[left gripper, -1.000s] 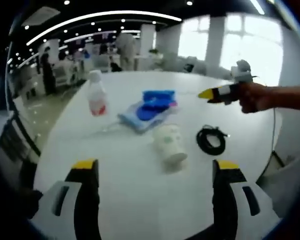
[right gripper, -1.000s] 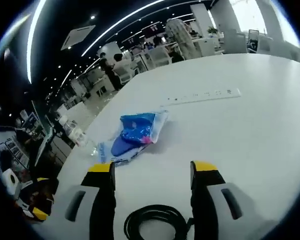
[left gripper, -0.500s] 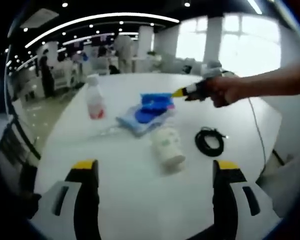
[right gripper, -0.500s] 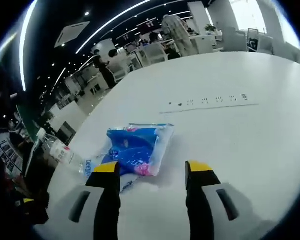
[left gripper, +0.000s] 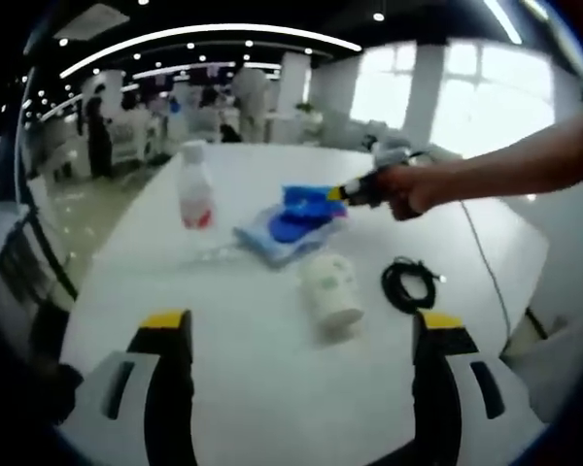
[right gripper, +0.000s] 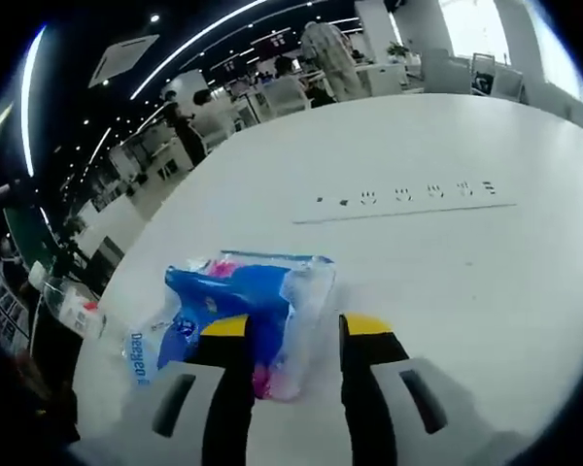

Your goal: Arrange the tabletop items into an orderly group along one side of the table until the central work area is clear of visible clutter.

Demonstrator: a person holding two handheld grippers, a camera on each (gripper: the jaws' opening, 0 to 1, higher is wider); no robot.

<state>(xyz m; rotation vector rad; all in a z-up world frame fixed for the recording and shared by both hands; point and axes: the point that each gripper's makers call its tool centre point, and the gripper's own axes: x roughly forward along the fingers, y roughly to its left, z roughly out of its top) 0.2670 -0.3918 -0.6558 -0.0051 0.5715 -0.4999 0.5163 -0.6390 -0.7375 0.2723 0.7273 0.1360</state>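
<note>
A clear packet with blue contents lies mid-table, with a white bottle with a red label standing to its left. A paper cup lies on its side nearer me, a coiled black cable to its right. My left gripper hangs open over bare table, short of the cup. A hand holds my right gripper at the packet's far right edge. In the right gripper view the packet has its near end between the still-open fingers of my right gripper.
A row of sockets is set in the white table beyond the packet. The bottle stands at the left. Rows of desks and standing people fill the hall behind. The table's edge curves at the left.
My right gripper has moved from over the cable to the packet, whose end now sits between its fingers, which have narrowed a little. The left gripper has barely moved.
</note>
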